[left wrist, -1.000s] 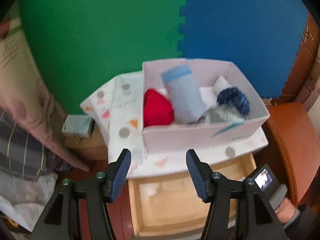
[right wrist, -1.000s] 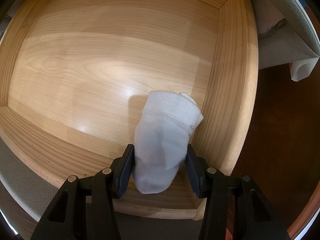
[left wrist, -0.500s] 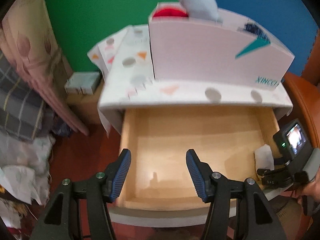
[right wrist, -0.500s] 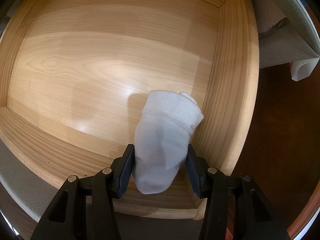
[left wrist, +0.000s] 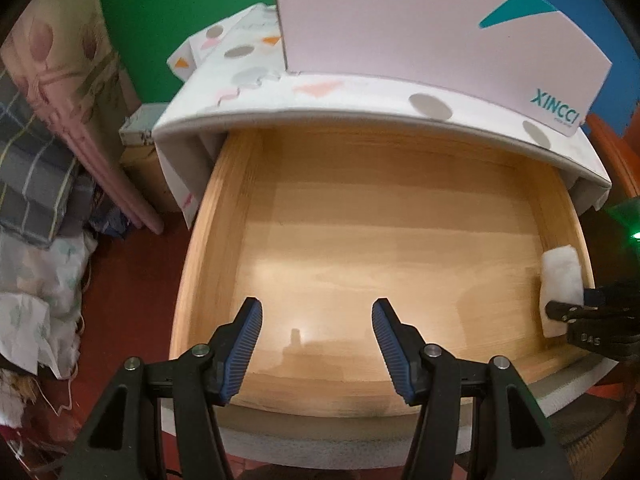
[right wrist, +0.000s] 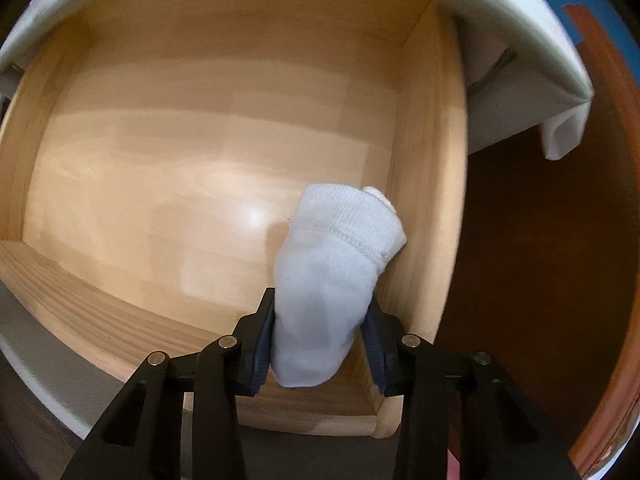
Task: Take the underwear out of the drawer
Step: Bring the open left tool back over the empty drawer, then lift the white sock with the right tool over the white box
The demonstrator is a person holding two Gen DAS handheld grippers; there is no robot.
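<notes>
Against the right wall of the open wooden drawer point(left wrist: 360, 240), near its front corner, lies the one thing in it: a rolled white bundle of underwear point(right wrist: 332, 280). My right gripper point(right wrist: 320, 336) points straight down over it, and its jaws are closing with the near end of the bundle between them, both blue pads already pressing into the cloth. The bundle's long axis runs front to back along the drawer wall, its ribbed cuff end pointing toward the far side. My left gripper point(left wrist: 317, 344) hangs over the drawer's near edge, tilted steeply down, jaws apart with nothing between them. On the patterned cloth point(left wrist: 320, 92) covering the cabinet top, behind the drawer, stands a white box point(left wrist: 420, 20); I cannot see into it.
</notes>
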